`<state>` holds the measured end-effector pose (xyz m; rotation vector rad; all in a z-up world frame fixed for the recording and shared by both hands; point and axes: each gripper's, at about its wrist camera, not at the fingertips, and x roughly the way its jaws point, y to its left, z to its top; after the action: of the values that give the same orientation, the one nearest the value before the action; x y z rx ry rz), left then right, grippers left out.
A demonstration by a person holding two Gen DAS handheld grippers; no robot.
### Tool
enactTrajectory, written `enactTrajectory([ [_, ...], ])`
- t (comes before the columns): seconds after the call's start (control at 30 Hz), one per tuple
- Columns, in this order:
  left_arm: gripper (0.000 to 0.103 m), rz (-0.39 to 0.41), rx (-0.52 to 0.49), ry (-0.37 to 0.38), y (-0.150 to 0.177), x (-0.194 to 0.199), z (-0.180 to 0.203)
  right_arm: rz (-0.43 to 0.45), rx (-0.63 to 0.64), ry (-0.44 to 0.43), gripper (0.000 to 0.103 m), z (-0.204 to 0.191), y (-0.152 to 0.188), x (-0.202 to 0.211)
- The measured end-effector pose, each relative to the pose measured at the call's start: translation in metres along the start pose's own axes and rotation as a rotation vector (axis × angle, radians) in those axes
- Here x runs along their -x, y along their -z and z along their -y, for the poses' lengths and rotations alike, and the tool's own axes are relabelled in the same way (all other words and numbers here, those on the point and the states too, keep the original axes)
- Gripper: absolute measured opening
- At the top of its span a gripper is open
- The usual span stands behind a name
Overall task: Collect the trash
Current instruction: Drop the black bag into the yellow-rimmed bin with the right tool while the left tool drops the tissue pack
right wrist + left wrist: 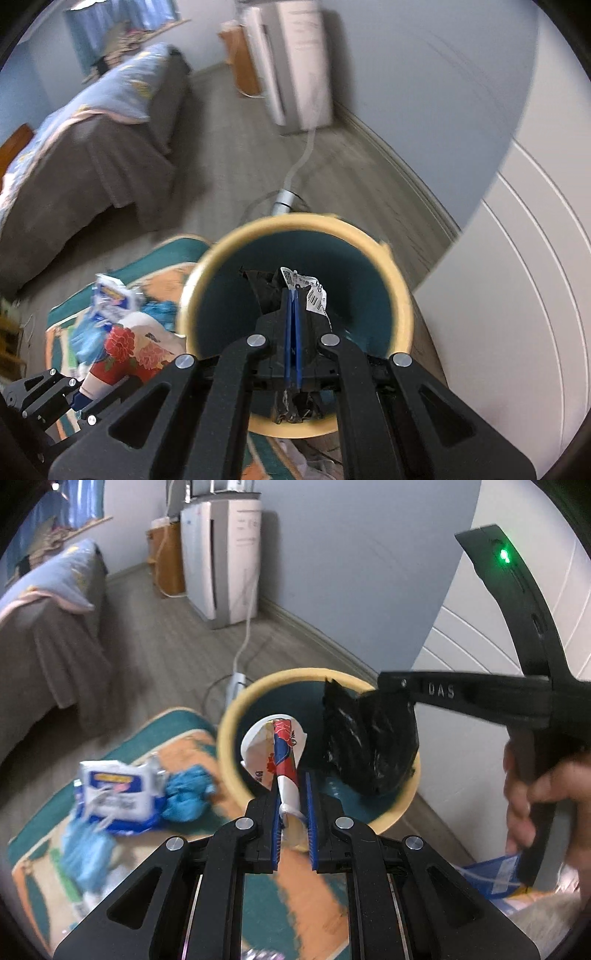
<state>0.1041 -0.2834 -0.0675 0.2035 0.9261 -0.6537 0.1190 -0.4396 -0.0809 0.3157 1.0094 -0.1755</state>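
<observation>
A round bin with a yellow rim (236,716) and teal inside stands on the floor; it also shows in the right wrist view (400,291). My left gripper (293,775) is shut on a crushed paper cup (284,749) with a red flower print, held over the bin's near rim. My right gripper (294,295) is shut on a black plastic bag (264,286) with a white label, held over the bin's opening. The bag (365,738) and the right gripper's body also show in the left wrist view. The cup (125,350) shows at lower left in the right wrist view.
A patterned rug (207,738) lies left of the bin with a white and blue packet (114,794) and crumpled blue pieces (188,794) on it. A bed (48,609), a white appliance (221,554) with a cable, and a white cabinet (517,277) surround the spot.
</observation>
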Motion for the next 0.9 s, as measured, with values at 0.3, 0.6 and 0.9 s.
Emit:
enactTrajectory([
  [0.3, 0.015, 0.004, -0.022, 0.003, -0.017, -0.034, 0.011, 0.036, -0.104, 0.031, 0.001, 0.021, 0.000, 0.003],
  [0.6, 0.058, 0.055, -0.035, -0.021, -0.012, -0.011, 0.006, 0.043, -0.108, 0.021, 0.053, 0.011, -0.002, 0.006],
  [0.9, 0.090, 0.098, 0.023, -0.107, 0.007, 0.031, -0.020, 0.077, -0.084, 0.001, 0.098, -0.016, -0.005, 0.027],
])
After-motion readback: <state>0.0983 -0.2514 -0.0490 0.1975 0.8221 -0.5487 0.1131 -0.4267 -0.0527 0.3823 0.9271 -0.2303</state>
